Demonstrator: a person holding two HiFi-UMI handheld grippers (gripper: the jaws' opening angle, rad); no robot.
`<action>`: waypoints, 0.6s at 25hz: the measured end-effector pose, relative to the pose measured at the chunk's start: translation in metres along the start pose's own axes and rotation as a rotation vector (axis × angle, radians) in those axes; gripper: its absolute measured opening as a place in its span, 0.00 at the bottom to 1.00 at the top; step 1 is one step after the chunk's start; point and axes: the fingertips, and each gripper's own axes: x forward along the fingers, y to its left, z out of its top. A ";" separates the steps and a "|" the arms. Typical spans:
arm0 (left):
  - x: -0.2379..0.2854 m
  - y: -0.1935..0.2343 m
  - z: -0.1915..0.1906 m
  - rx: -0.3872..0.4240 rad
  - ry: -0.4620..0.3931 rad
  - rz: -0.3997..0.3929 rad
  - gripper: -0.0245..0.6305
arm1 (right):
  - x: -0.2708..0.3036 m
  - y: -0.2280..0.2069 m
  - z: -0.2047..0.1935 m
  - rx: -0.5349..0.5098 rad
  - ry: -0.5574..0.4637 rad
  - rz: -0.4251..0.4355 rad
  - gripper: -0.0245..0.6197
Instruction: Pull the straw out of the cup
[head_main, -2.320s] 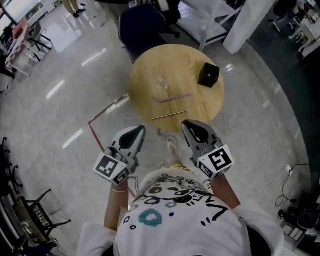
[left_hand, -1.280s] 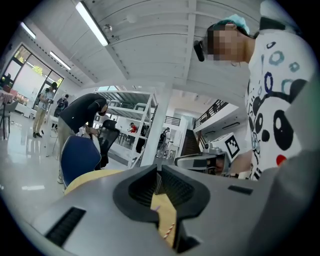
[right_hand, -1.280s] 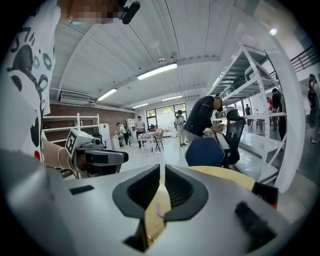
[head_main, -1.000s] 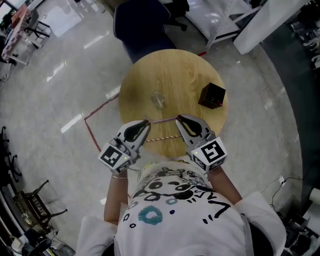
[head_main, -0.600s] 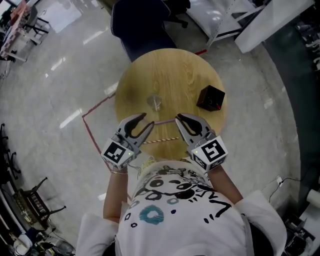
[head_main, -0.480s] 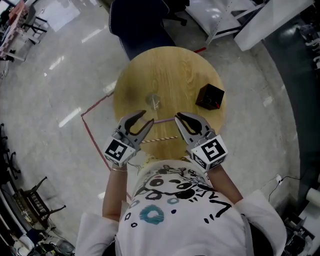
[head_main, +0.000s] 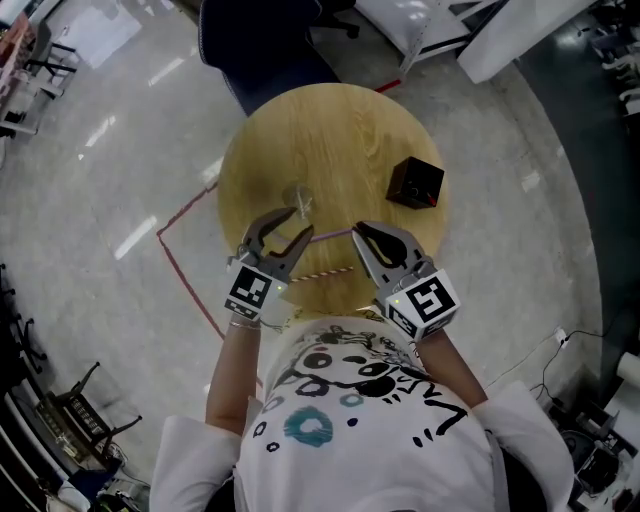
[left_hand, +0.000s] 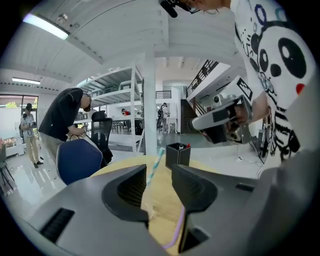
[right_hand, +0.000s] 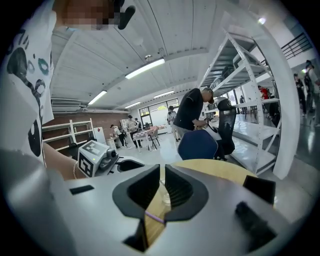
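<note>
A clear cup (head_main: 298, 198) stands on the round wooden table (head_main: 330, 130) with a teal-and-white straw (left_hand: 154, 167) leaning in it. My left gripper (head_main: 297, 222) is just short of the cup. Its jaws are opening, and the straw shows in the gap (left_hand: 159, 172) farther off, untouched. My right gripper (head_main: 358, 231) hovers over the table's near side, shut on nothing. In the right gripper view the cup (right_hand: 166, 197) shows beyond that gripper's tips (right_hand: 162, 170).
A purple straw (head_main: 330, 236) and a striped straw (head_main: 325, 275) lie on the table near the front edge. A black box (head_main: 415, 183) stands at the right. A blue chair (head_main: 265, 45) is behind the table. People stand among shelves farther off.
My left gripper has gone from shut to open, rolled, and moved forward and down toward the cup. The right gripper has hardly moved.
</note>
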 end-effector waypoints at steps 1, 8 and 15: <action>0.003 0.001 0.000 0.007 0.004 -0.004 0.26 | -0.001 -0.001 0.000 0.006 0.002 -0.010 0.08; 0.020 0.013 0.004 0.056 0.013 -0.010 0.26 | 0.000 -0.009 0.001 0.032 0.011 -0.054 0.08; 0.021 0.017 0.008 0.075 0.006 -0.008 0.13 | 0.004 -0.011 0.002 0.041 0.012 -0.078 0.08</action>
